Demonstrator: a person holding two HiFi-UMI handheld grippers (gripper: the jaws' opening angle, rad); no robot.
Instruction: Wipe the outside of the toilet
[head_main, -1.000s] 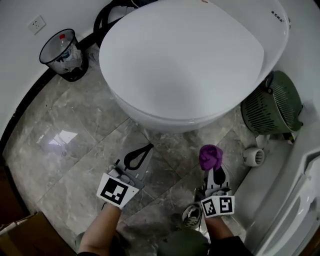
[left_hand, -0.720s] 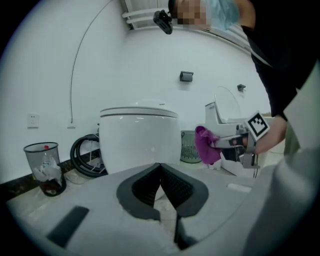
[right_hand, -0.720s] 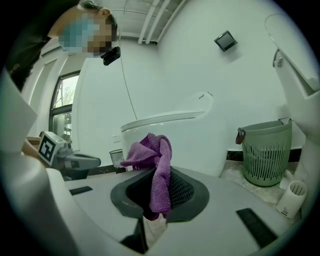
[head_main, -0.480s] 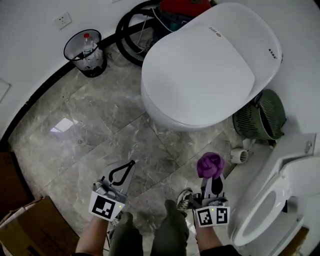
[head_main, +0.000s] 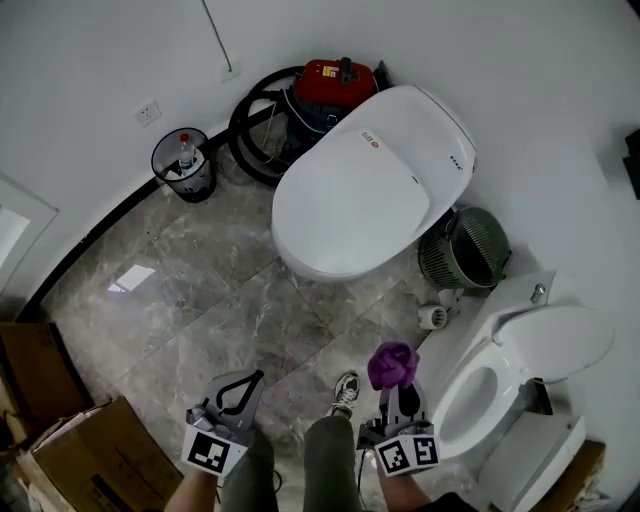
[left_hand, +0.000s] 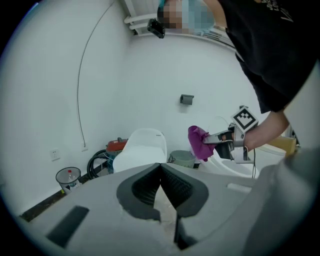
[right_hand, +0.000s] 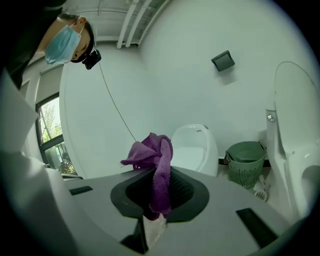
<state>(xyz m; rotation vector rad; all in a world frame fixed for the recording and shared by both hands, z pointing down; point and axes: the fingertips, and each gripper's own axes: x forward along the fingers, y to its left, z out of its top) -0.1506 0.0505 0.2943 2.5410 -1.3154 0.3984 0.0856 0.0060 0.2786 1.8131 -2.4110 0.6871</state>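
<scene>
Soft, even indoor light fills the room, and the white walls read bright and nearly shadowless. The marble floor (head_main: 230, 300) carries one pale glare patch at its left, and the toilet (head_main: 350, 205) casts only a faint shadow beneath it. Daylight shows through a window (right_hand: 50, 145). Both gripper views bow strongly and darken at the corners. The near bodies of the left gripper (left_hand: 160, 166) and right gripper (right_hand: 159, 172) look slightly soft.
</scene>
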